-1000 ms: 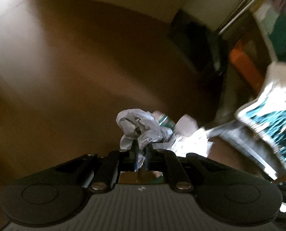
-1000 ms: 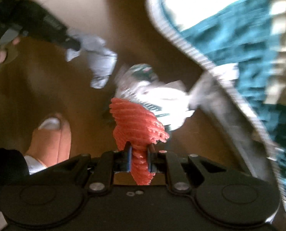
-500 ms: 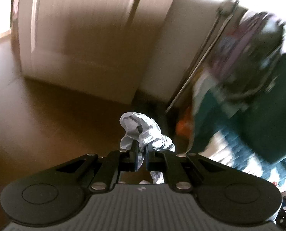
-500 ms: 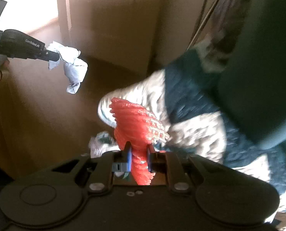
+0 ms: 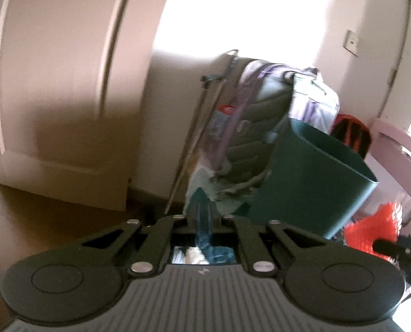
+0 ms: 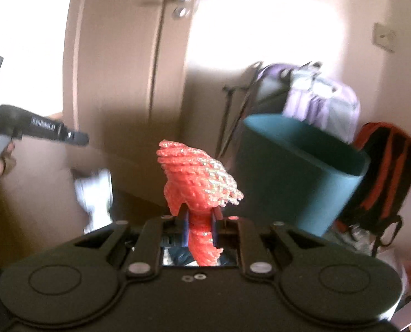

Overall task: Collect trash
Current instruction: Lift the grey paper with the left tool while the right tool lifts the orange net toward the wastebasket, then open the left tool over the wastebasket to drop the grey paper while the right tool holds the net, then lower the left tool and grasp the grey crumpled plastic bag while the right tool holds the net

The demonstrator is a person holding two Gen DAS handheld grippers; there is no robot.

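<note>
My right gripper (image 6: pixel 200 222) is shut on a crumpled red mesh net (image 6: pixel 197 179) and holds it up in the air; the net also shows in the left wrist view (image 5: pixel 371 232). A teal trash bin (image 6: pixel 296 171) stands ahead and to the right, also in the left wrist view (image 5: pixel 310 177). My left gripper (image 5: pixel 204 221) has its fingers close together with no paper between them. From the right wrist view the left gripper (image 6: pixel 78 138) holds nothing, and a blurred crumpled white paper (image 6: pixel 94 193) is in the air below it.
A beige door (image 6: pixel 128 69) and wall stand behind. A chair draped with clothes (image 5: pixel 260 116) is behind the bin. A black and orange backpack (image 6: pixel 382 177) leans to the bin's right. A brown floor (image 5: pixel 39 215) lies at the left.
Both grippers have lifted from the floor and swung toward the bin. The white paper has left my left gripper and is falling. The red net stays gripped.
</note>
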